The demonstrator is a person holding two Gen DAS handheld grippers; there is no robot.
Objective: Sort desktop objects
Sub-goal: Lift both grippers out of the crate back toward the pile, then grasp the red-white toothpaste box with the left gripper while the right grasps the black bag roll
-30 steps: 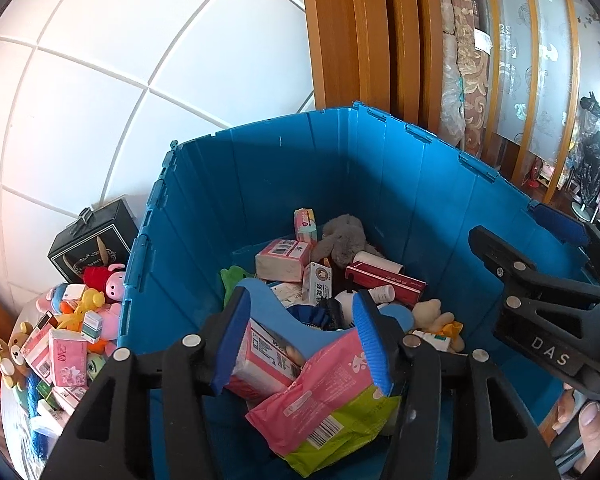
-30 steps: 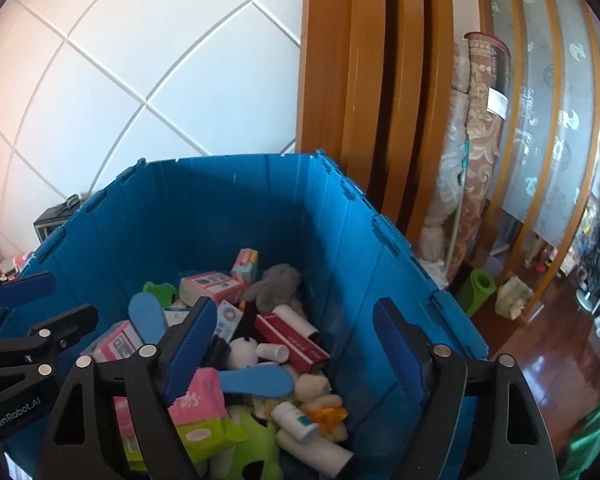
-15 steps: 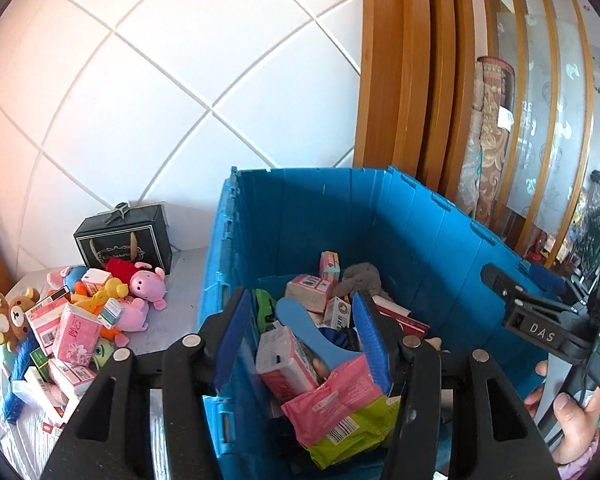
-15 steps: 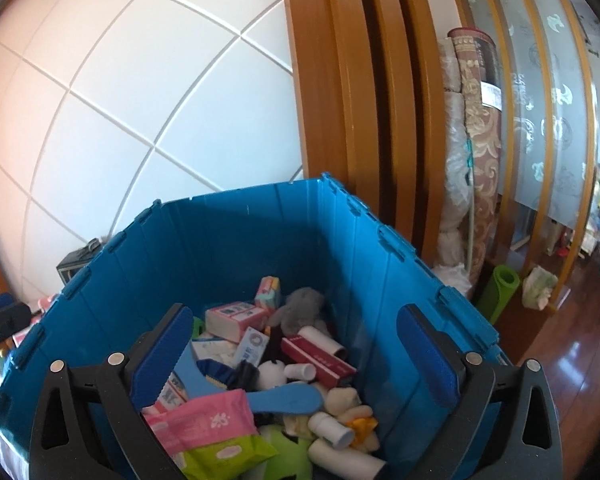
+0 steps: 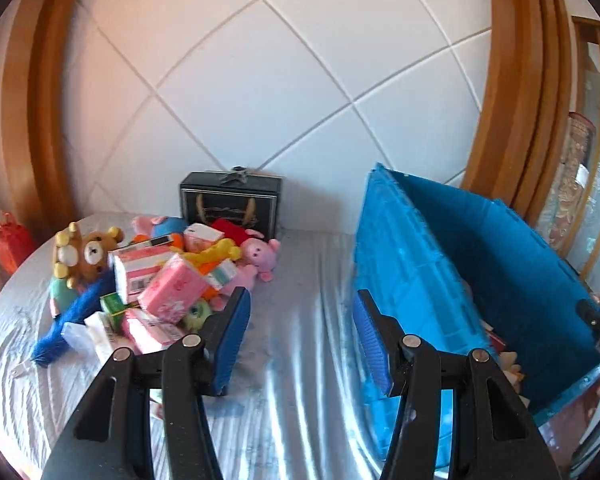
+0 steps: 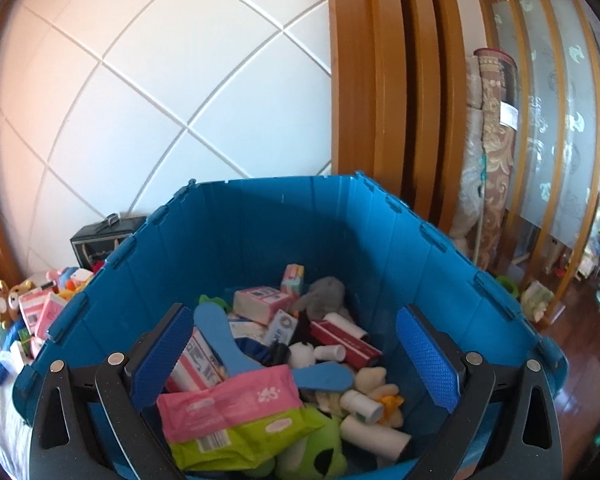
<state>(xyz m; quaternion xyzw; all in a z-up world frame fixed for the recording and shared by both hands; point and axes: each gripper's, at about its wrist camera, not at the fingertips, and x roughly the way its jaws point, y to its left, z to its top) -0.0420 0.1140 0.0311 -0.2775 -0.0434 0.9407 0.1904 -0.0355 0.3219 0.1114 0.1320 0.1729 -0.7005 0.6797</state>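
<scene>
Swinging away from the blue crate (image 5: 480, 280), the left gripper (image 5: 300, 336) is now facing the tabletop's far-left toy pile (image 5: 160, 276), fingers spread and empty. Right gripper (image 6: 296, 360) is hovering spread over crate contents. Pink tissue pack (image 5: 172, 288) is lying ahead-left, nearer the left gripper.

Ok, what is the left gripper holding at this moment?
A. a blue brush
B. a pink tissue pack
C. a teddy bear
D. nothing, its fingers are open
D: the left gripper is open, with only the table's silver cloth between its fingers; the toy pile lies beyond.
</scene>
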